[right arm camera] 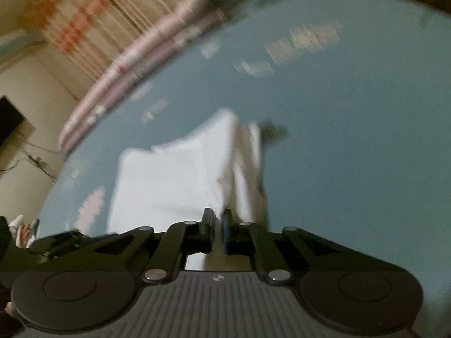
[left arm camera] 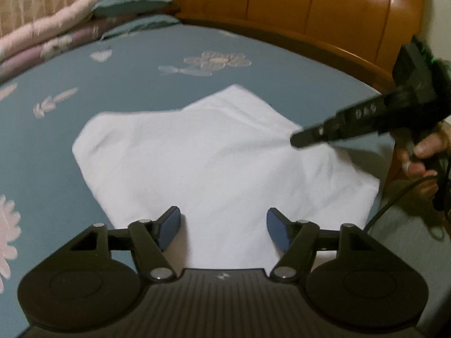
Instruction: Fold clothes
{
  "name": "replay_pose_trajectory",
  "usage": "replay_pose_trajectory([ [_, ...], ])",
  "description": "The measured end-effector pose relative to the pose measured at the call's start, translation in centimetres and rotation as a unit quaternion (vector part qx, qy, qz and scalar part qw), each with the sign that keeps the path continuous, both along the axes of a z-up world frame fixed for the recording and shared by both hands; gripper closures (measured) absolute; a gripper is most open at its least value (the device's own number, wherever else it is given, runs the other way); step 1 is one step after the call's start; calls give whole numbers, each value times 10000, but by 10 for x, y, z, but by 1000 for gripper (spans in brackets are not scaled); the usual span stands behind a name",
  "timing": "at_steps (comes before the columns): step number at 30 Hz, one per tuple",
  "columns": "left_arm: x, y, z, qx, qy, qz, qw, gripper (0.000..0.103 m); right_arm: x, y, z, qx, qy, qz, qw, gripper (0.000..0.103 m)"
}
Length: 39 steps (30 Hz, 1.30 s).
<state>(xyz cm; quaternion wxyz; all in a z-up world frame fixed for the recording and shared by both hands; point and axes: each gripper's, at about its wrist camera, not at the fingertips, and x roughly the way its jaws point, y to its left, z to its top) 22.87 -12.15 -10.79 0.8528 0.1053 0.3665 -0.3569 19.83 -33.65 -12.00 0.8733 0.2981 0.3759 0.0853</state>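
Observation:
A white garment (left arm camera: 214, 152) lies partly folded on the blue flowered bedsheet (left arm camera: 141, 64). My left gripper (left arm camera: 224, 221) hovers over its near edge, open, with nothing between the blue pads (left arm camera: 169, 225). My right gripper (left arm camera: 298, 140) reaches in from the right, held by a hand (left arm camera: 422, 155), its tip at the garment's right edge. In the blurred right wrist view the right gripper (right arm camera: 217, 218) is shut on a raised fold of the white garment (right arm camera: 174, 180), which slopes down onto the sheet (right arm camera: 338, 140).
Folded pink and purple quilts (left arm camera: 48, 36) and teal pillows (left arm camera: 135, 2) are stacked at the bed's far left. A wooden headboard (left arm camera: 310, 8) curves along the far right. A black cable (left arm camera: 394, 197) hangs from the right gripper. A curtain (right arm camera: 93, 14) hangs beyond the bed.

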Motion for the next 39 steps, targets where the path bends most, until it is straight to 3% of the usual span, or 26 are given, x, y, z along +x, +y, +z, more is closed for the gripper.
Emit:
replay_pose_trajectory([
  [2, 0, 2, 1, -23, 5, 19, 10000, 34, -1, -4, 1, 141, -24, -3, 9999, 89],
  [8, 11, 14, 16, -431, -44, 249, 9987, 34, 24, -12, 37, -188, -566, 86, 9982, 80],
  [14, 22, 12, 18, -543, -24, 376, 9978, 33, 96, -12, 22, -358, -289, 31, 9989, 72],
  [16, 23, 10, 17, -498, -28, 363, 9981, 33, 108, -7, 15, -341, -300, 137, 9989, 73],
  [18, 23, 9, 16, -414, -41, 362, 9985, 33, 112, -2, 13, -448, -356, 183, 9982, 96],
  [23, 25, 9, 16, -472, -8, 381, 9982, 32, 92, -1, 34, -573, -905, -7, 9942, 97],
  [27, 31, 8, 16, -542, 47, 441, 9975, 32, 102, -9, 15, -700, -204, -204, 9971, 81],
  [31, 47, 9, 32, -760, -64, 391, 9963, 32, 82, -17, 25, -585, -462, -511, 9959, 78],
  [33, 65, 3, 34, -846, -67, 373, 9957, 30, 72, -11, 35, -606, -636, -523, 9948, 70],
  [36, 97, -9, 27, -1000, 155, 335, 9943, 30, 62, -2, 43, -670, -720, -405, 9943, 64],
  [39, 123, -20, 8, -890, 434, 469, 9940, 30, 50, 8, 45, -608, -725, -287, 9951, 59],
])
